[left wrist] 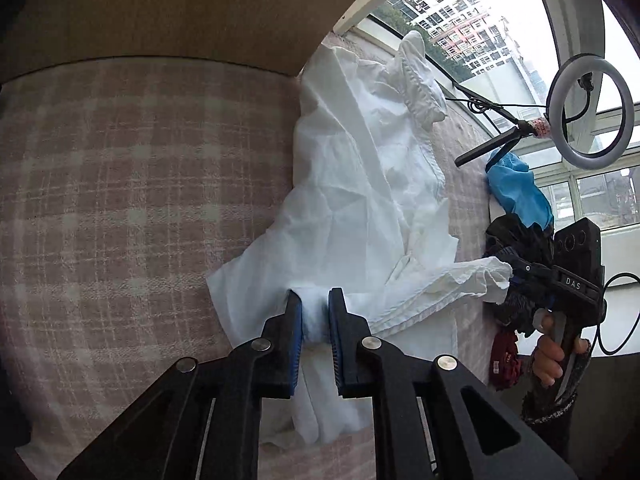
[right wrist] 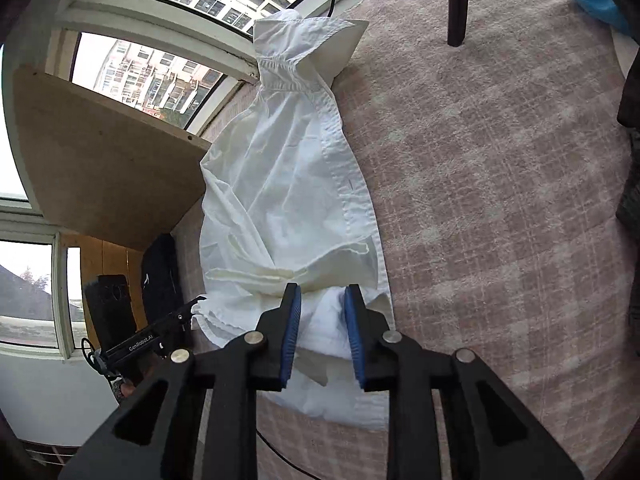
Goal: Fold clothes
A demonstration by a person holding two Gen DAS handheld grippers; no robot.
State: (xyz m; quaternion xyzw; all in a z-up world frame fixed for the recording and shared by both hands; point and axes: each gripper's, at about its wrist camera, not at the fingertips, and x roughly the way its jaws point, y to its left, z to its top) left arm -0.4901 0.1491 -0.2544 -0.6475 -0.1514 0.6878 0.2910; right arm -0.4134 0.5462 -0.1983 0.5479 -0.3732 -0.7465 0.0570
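Lit by flat daylight from overexposed windows (left wrist: 460,12); soft shadows only; white shirt (right wrist: 288,184) bright but not blown out. Sharp centres, heavy fisheye bending, dark vignetted corners.

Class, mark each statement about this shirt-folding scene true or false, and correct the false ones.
1. The garment being folded is white. True: the white shirt lies on the checked pink cover.
2. White cloth sits between the left claw's pads. True: left claw.
3. The shirt's collar end lies nearest the right claw. False: the collar is at the far end, by the window; the right claw is at the opposite end.
4. The ring light is lying on the shirt. False: the ring light stands apart, near the window.
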